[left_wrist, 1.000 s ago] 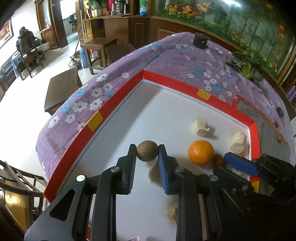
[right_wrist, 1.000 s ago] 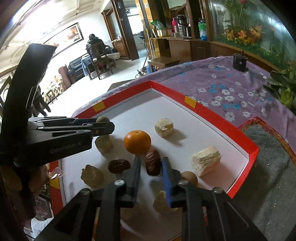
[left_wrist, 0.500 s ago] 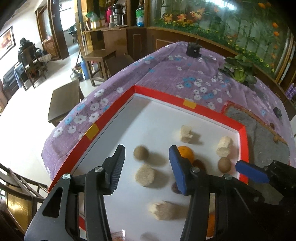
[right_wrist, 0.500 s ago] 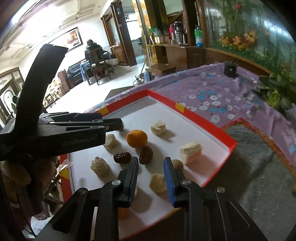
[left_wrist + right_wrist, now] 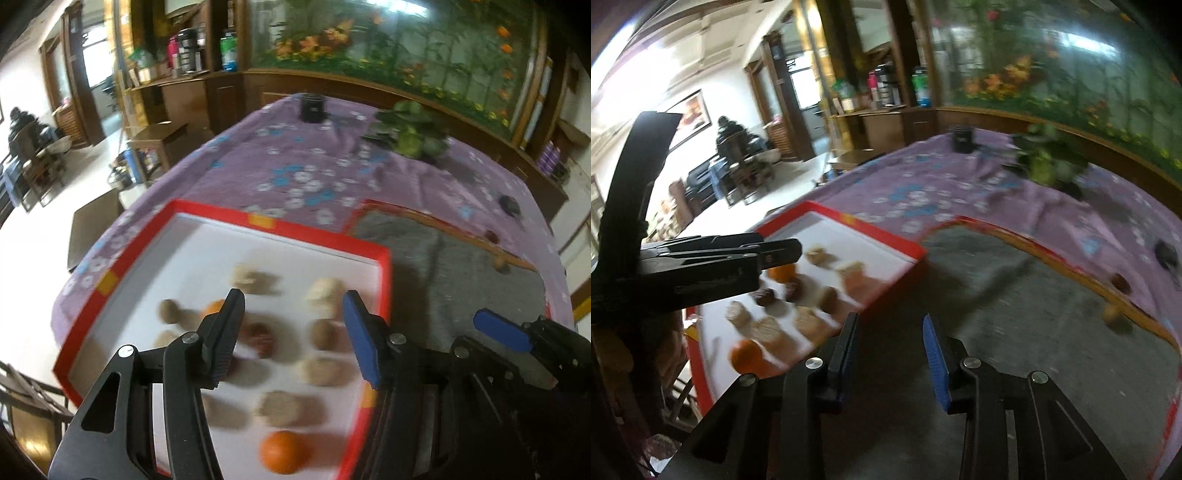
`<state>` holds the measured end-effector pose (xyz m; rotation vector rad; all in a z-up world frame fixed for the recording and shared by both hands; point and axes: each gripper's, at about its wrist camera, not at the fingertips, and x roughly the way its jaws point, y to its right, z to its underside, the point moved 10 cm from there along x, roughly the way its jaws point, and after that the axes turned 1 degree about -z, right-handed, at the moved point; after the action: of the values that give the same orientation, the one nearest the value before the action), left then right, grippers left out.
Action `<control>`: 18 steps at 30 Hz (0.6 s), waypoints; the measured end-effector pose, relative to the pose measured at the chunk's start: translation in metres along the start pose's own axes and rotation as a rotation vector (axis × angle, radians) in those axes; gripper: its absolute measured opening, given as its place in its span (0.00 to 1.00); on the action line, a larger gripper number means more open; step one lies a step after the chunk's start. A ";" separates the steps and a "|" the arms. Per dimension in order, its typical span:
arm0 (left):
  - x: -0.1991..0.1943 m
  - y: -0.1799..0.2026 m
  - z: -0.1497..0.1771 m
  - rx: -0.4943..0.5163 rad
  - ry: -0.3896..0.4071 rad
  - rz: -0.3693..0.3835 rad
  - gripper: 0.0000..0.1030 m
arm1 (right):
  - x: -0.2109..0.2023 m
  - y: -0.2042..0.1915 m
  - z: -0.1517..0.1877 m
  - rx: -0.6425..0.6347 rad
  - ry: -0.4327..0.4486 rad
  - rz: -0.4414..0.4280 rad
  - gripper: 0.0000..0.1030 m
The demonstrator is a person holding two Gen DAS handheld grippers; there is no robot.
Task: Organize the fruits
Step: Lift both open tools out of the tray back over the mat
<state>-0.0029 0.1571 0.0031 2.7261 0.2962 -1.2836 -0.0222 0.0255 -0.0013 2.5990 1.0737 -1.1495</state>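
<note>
A red-rimmed white tray (image 5: pixel 384 273) holds the fruits, blurred by motion: an orange (image 5: pixel 282 452) at the near edge, a second orange (image 5: pixel 214 307), dark red dates (image 5: pixel 260 334), round brown fruits (image 5: pixel 323 334) and several pale chunks (image 5: pixel 325 291). My left gripper (image 5: pixel 293 334) is open and empty above the tray. My right gripper (image 5: pixel 890 360) is open and empty over the grey mat (image 5: pixel 1015 295), to the right of the tray (image 5: pixel 901 247). Each gripper shows in the other's view.
The tray and grey mat (image 5: pixel 461 277) lie on a purple flowered tablecloth (image 5: pixel 295 166). Two small fruits (image 5: pixel 1121 282) sit near the mat's far right rim. A green plant (image 5: pixel 410 133) and a black cup (image 5: pixel 312 107) stand at the back.
My left gripper let go of the round brown fruit, opened wide and pulled back and right. My right gripper released the date, opened and moved right off the tray over the mat.
</note>
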 end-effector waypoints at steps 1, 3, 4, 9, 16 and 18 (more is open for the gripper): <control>0.001 0.010 0.000 0.013 -0.004 0.008 0.54 | -0.004 0.009 0.003 0.012 0.003 0.013 0.35; 0.002 0.029 0.000 0.033 -0.012 0.032 0.54 | -0.011 0.029 0.009 0.036 0.001 0.048 0.38; 0.003 0.040 0.000 0.046 -0.015 0.044 0.54 | -0.016 0.038 0.013 0.044 -0.001 0.065 0.39; 0.012 0.088 0.003 0.105 -0.049 0.090 0.54 | -0.038 0.087 0.028 0.102 0.013 0.127 0.39; 0.028 0.146 0.005 0.169 -0.112 0.154 0.53 | -0.061 0.154 0.052 0.159 -0.001 0.222 0.39; 0.034 0.162 0.005 0.184 -0.133 0.173 0.53 | -0.065 0.168 0.055 0.173 -0.004 0.241 0.39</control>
<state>0.0506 0.0026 -0.0227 2.7208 -0.0726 -1.4994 0.0218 -0.1559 -0.0254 2.7581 0.6622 -1.2367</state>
